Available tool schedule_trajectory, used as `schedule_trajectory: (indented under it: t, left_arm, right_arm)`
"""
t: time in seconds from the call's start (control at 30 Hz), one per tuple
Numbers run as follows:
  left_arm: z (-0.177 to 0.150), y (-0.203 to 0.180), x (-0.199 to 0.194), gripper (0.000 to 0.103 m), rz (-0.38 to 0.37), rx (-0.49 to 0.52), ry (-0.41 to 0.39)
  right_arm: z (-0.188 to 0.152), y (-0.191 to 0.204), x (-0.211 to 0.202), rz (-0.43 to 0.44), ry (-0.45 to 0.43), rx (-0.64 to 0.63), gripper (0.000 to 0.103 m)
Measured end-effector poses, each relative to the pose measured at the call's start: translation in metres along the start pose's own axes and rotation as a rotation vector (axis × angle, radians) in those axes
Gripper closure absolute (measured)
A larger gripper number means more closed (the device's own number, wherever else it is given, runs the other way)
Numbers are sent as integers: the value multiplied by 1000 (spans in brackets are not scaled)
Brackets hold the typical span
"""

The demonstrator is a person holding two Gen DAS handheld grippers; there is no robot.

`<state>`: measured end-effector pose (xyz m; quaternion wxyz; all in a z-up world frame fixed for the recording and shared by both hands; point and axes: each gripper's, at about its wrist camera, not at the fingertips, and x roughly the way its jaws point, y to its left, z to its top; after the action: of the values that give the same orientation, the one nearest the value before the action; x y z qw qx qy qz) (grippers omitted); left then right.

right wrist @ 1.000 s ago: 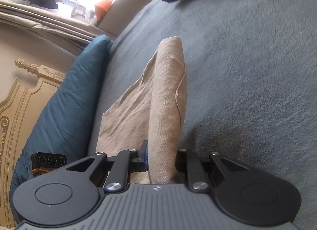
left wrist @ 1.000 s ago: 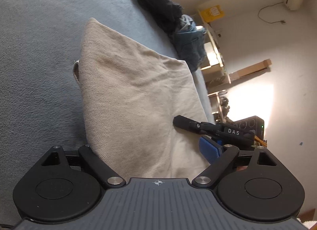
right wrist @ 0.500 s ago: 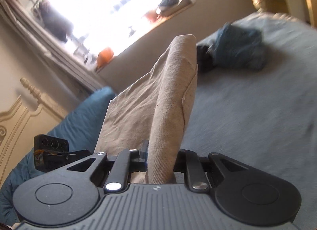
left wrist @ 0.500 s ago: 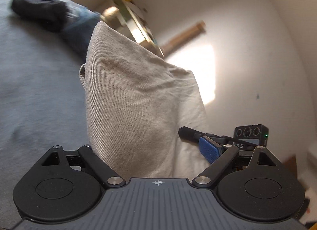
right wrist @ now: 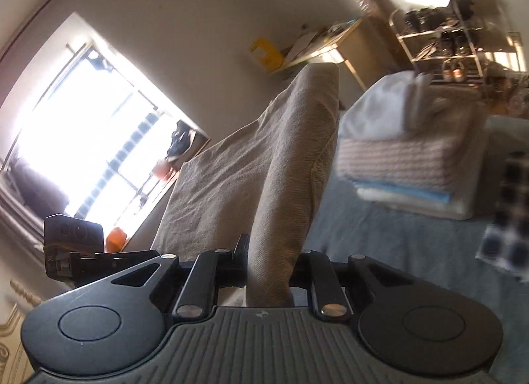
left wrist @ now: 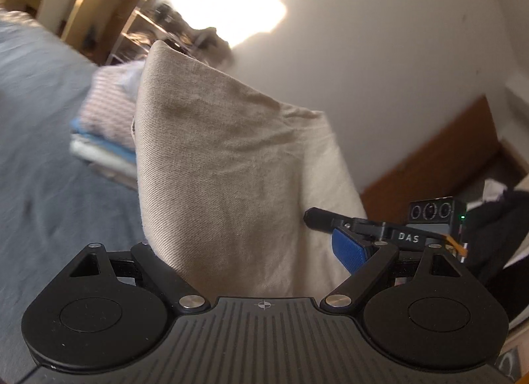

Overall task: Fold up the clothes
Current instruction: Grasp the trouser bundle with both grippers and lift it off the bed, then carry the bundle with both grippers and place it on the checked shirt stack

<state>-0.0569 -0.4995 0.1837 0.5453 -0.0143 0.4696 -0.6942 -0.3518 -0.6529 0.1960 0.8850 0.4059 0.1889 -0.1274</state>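
- A beige cloth [left wrist: 231, 165] is held up above the grey bed [left wrist: 43, 139], folded into a thick bundle.
- The left gripper [left wrist: 258, 245] is seen with its jaws set wide; the cloth fills the gap between them. Whether its pads press on the cloth cannot be told, because the fingers are hidden behind the fabric.
- The right gripper [right wrist: 269, 265] is closed narrowly on a thick fold of the cloth [right wrist: 284, 165], which stands up from its jaws.
- In the left view the right gripper [left wrist: 334, 228] is seen at the right edge of the cloth, with a blue pad [left wrist: 350, 250] beside the fabric.
- A stack of folded clothes [right wrist: 406, 159] is placed on the bed, near its far edge, behind the cloth.
- A window [right wrist: 82, 139] is seen at the left in the right view.
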Motion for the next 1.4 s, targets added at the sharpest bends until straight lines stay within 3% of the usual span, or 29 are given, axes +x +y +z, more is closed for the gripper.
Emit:
schedule_trajectory:
  t: [0.1,0.3,0.47,0.63,0.73,0.9,1.07,1.17,1.3,1.4]
  left_arm:
    - [27,-11,74,14,-27,21,59]
    - [64,-5,224,14,-57,39,163]
    - [55,31,334,14,-17,53,273]
    - [35,86,405,18,23,-7,403]
    - [32,106,425,18,53,-6,452]
    - [47,125,436,18,47,-12,446]
    - [26,109,450,18,150,173,450]
    - [23,105,446,18,142,208,418]
    - [27,107,439,18,94,158,390]
    - [20,102,448,18,186,221,404]
  right_arm:
    - [24,-56,-19,-47,-70,45,85]
    - [48,-189,-7,-60,-193,164,85]
    - [29,-313,7,-42,-235,298,85]
    - [-4,-420,40,-36,-210,494,85]
    - [-14,-455,58,-31,-186,567,85]
    - [-20,-478,67,-1,-222,613,85]
    - [-41,-516,86,-27,-195,674,85]
    - [-47,-522,83,15,-222,689,85]
    - [-45,-511,78,-10,-237,640,85]
    - [-51,-516,78,-15,-236,668,86]
